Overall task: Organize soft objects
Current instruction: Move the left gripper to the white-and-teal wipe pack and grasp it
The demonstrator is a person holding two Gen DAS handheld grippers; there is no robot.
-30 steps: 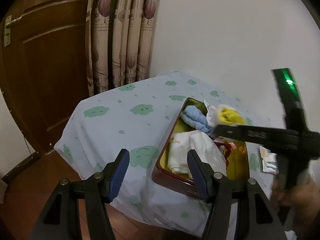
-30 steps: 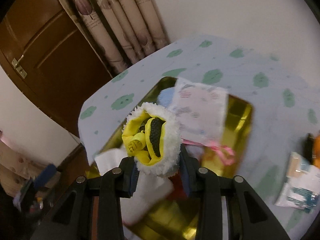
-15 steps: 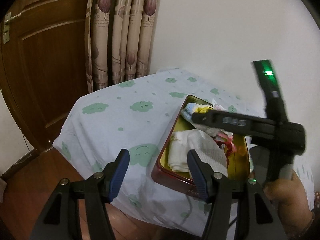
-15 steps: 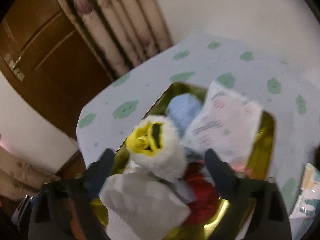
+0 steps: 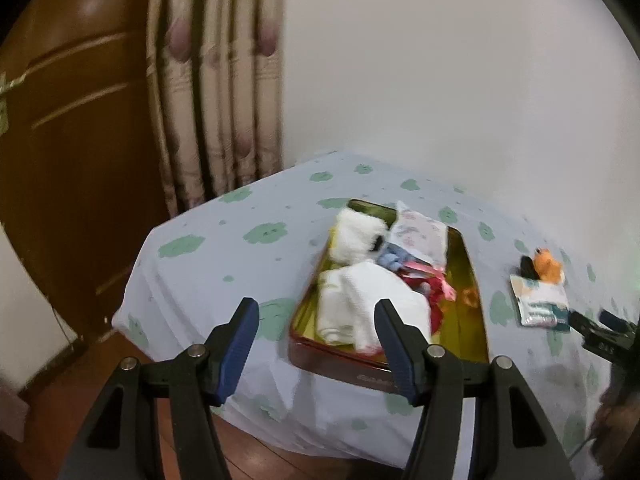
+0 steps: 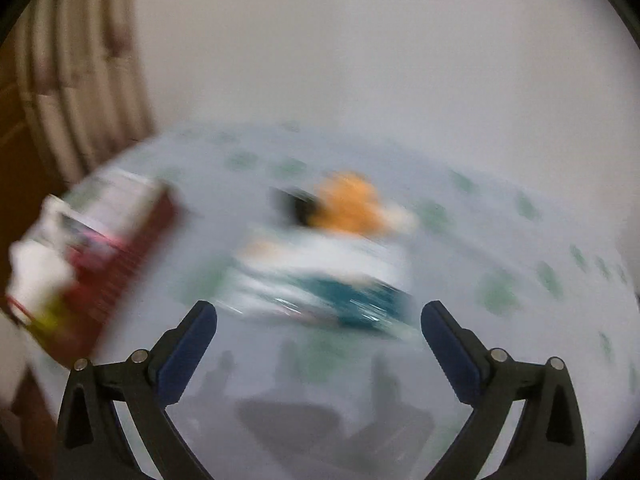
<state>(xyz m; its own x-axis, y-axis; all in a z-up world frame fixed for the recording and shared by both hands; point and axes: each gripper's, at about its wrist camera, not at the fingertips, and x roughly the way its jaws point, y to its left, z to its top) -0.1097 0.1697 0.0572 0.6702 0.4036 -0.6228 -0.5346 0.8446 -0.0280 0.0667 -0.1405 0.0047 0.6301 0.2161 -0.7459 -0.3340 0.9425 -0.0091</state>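
Left gripper [image 5: 314, 322] hangs off the near edge of the table, jaws spread apart, nothing between them. Ahead of it, cloud-print tablecloth [image 5: 224, 248] with the red tin [image 5: 340, 372], gold inside, sitting on it. Tin contents, left to right: fluffy white plush [image 5: 354, 236] at the far-left corner, folded white cloth [image 5: 360, 304] at the near-left, blue fabric [image 5: 390, 259] and a printed packet [image 5: 420, 234] mid-tin, red and pink bits [image 5: 434, 282] beside those. Right of the tin, well apart on the cloth: orange plush toy [image 5: 546, 266] touching a teal-and-white packet [image 5: 540, 304]. Right gripper [image 6: 319, 316] jaws wide apart, empty, above the cloth just short of that packet [image 6: 324, 284], orange toy [image 6: 352, 204] behind it. Right view is heavily motion-blurred; the tin [image 6: 120, 248] smears at its left edge.
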